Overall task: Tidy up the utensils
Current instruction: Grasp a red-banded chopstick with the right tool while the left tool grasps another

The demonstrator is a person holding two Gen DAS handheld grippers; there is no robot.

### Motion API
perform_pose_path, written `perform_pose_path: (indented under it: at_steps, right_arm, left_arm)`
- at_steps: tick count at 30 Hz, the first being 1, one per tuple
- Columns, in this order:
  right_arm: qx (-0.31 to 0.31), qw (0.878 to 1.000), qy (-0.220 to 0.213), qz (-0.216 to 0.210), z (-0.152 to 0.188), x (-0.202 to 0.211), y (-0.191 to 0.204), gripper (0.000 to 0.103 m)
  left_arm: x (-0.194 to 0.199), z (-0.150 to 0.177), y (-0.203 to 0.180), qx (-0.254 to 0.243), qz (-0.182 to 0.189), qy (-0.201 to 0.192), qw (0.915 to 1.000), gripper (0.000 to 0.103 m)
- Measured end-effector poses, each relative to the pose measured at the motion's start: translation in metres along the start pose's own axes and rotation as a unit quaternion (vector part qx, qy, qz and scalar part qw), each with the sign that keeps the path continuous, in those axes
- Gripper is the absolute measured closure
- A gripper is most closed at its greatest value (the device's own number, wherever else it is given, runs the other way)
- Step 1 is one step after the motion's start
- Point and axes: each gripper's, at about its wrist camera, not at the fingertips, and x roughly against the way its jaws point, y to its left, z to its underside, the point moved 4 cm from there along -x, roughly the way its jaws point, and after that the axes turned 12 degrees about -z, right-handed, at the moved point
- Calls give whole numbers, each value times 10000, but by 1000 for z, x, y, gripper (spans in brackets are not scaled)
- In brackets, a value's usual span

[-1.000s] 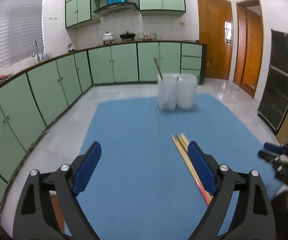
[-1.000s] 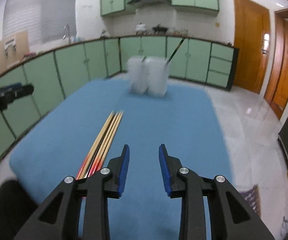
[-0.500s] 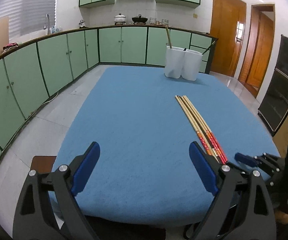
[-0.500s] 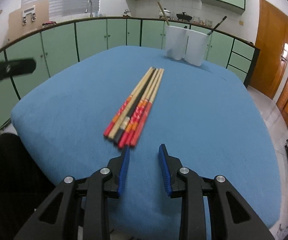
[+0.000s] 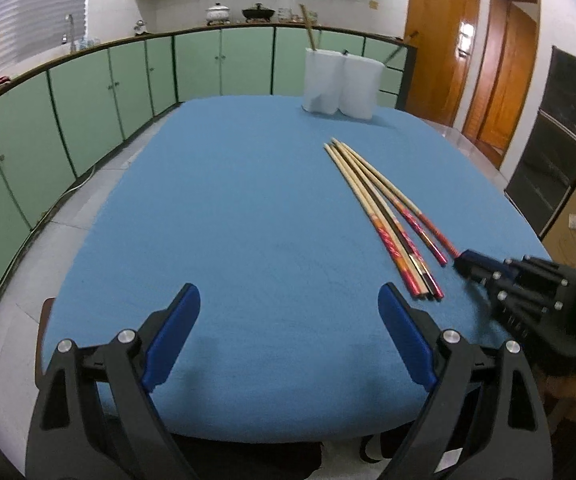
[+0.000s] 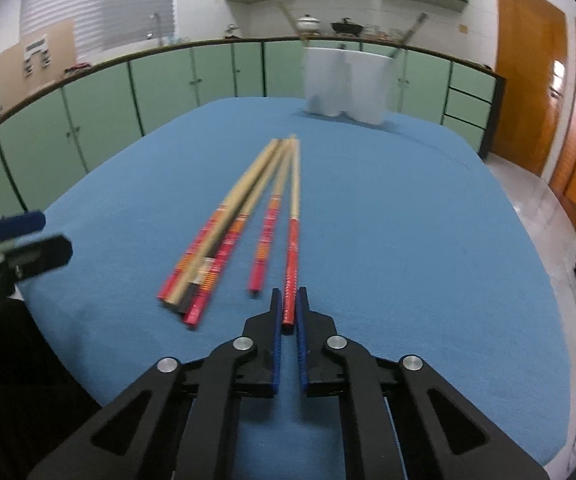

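Red-lacquered at its near end, the rightmost chopstick (image 6: 293, 240) lay with that end between the pads of the right tool (image 6: 287, 312), whose jaws had just been closing and now pinched it. Its long axis ran almost straight away from the tool, pale tip toward the two white holder cups (image 6: 344, 80) at the far edge of the desk (image 6: 428, 240). So lifting it and carrying it forward along its own line looked like the likely move.

Beside it, slightly apart on its left, lay another chopstick, then a tight bundle (image 6: 216, 248) of four or so fanning toward the near left corner. All rested on the blue cloth cover, nearer the near edge than the cups.

Well off to the left, the left tool (image 5: 288, 332) hung over bare cloth at the near edge, jaws wide with nothing between them; the right tool was plainly the nearer to the chopsticks.

No brand, label or readable writing showed on the chopsticks or cups.
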Motion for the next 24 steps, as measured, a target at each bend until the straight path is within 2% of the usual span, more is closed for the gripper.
perform_pose_path:
  at_steps: [6,12,15,19,24]
  right_arm:
    - [-195,9995,-51,245,8,16,-29,97]
    - [-363,9989,-102,285,13,22,-43,97]
    - [-387,9988,-114,263,12,21,-43,97]
    - [-381,9989,-112,247,12,20,-44,97]
    - [-367,9989,-139,253,14,21,-43,97]
  left_arm:
    - [-17,7,-35,-332,111,129,9993,15]
    - [-29,9,-56,-514,-50,168,9985,15]
    - [-31,7,-58,-441,-87,186,9988,15]
    - [-34,4,-50,-278,-327,183,9989,15]
    - [-28,3,-51,-279,-43,163,9995,16]
